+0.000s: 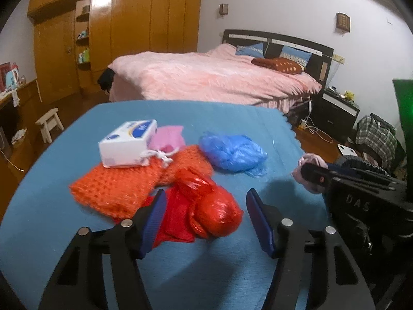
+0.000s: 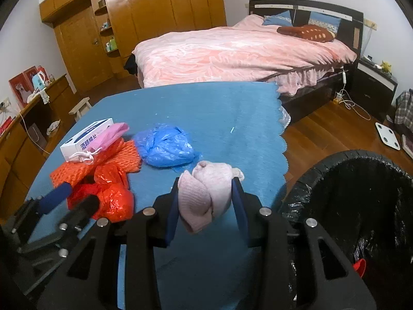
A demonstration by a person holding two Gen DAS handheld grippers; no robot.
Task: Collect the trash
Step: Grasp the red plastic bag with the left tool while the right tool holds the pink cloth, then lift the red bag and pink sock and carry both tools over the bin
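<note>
My right gripper point(image 2: 206, 196) is shut on a pale pink knotted cloth bundle point(image 2: 204, 193), held above the blue tablecloth point(image 2: 219, 111); the bundle also shows in the left wrist view point(image 1: 308, 166). My left gripper point(image 1: 204, 206) is open, its jaws either side of a crumpled red plastic bag point(image 1: 214, 206), which also shows in the right wrist view point(image 2: 113, 196). Beyond lie orange foam netting point(image 1: 113, 188), a white box point(image 1: 129, 143), a pink drawstring pouch point(image 1: 167, 139) and a blue plastic bag point(image 1: 232, 152). A black-lined trash bin point(image 2: 361, 206) stands at the right.
The table's scalloped right edge point(image 2: 282, 139) drops to a wooden floor. A bed with a pink quilt point(image 2: 232, 51) stands behind. A white scale point(image 2: 388, 135) and cables lie on the floor. A small stool point(image 1: 49, 124) and a side counter point(image 2: 31, 118) stand at the left.
</note>
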